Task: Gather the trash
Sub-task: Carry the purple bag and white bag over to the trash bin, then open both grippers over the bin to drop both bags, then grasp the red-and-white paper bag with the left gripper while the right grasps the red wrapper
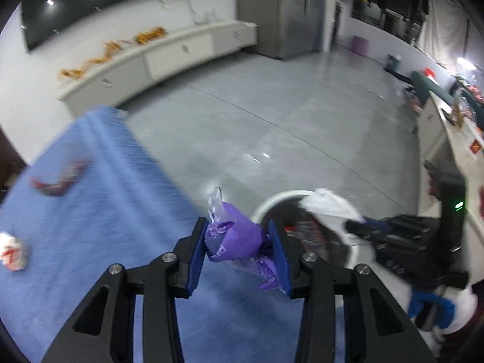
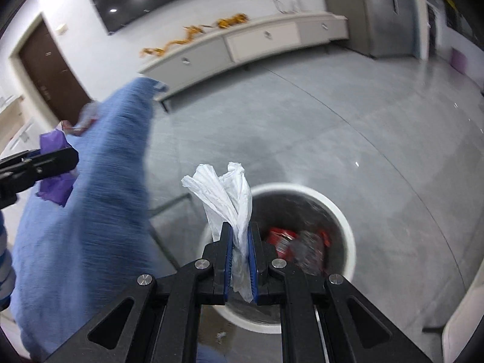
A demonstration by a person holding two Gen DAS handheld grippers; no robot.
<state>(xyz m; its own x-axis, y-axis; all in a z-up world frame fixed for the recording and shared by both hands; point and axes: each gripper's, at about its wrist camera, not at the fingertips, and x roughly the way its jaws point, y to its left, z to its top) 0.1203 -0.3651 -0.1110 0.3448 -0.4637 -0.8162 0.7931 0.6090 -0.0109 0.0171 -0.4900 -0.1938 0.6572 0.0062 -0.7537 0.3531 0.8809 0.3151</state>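
My left gripper [image 1: 239,239] is shut on a crumpled purple wrapper [image 1: 234,239] above the right edge of the blue-clothed table [image 1: 106,211]. My right gripper [image 2: 240,242] is shut on a white plastic bag [image 2: 227,190] and holds it over the round white trash bin [image 2: 345,220] on the floor. The bin holds red and silver wrappers [image 2: 298,245]. In the left wrist view the bin [image 1: 272,202] lies just right of the purple wrapper, with the right gripper [image 1: 378,233] and white bag [image 1: 329,205] over it. In the right wrist view the left gripper [image 2: 45,163] with purple wrapper [image 2: 54,142] is at far left.
On the blue cloth lie a red and dark wrapper [image 1: 57,178] and a crumpled white and red wrapper [image 1: 12,251]. A long white cabinet [image 1: 157,60] stands along the far wall. A white counter [image 1: 453,151] with clutter is at right. Grey floor lies between.
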